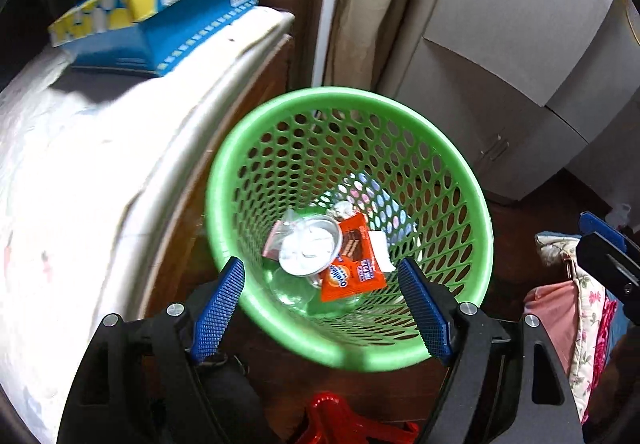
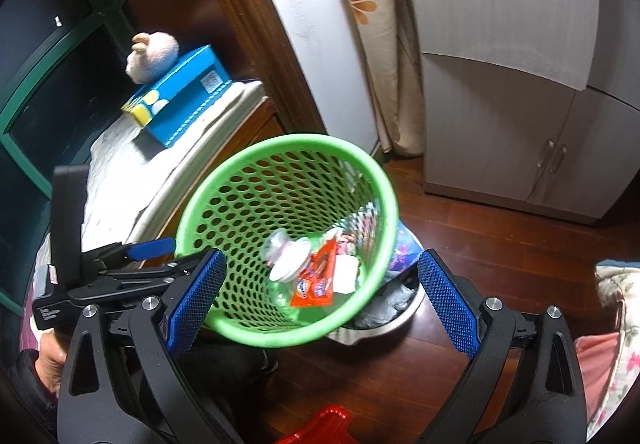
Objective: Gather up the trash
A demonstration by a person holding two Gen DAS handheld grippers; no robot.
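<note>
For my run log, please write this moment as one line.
left gripper: open, empty | right gripper: open, empty | green basket: holds orange wrapper, foil cup | blue box: on bed

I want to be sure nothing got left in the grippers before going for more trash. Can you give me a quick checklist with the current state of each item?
1. Left gripper empty, jaws apart: ok.
2. Right gripper empty, jaws apart: ok.
3. Orange wrapper lying inside the green basket: ok.
4. Foil cup inside the basket: ok.
5. Basket standing upright and steady: cannot tell; it looks tilted in the right wrist view.
6. More trash left on the floor: cannot tell; only a red thing shows at the bottom edge.
</note>
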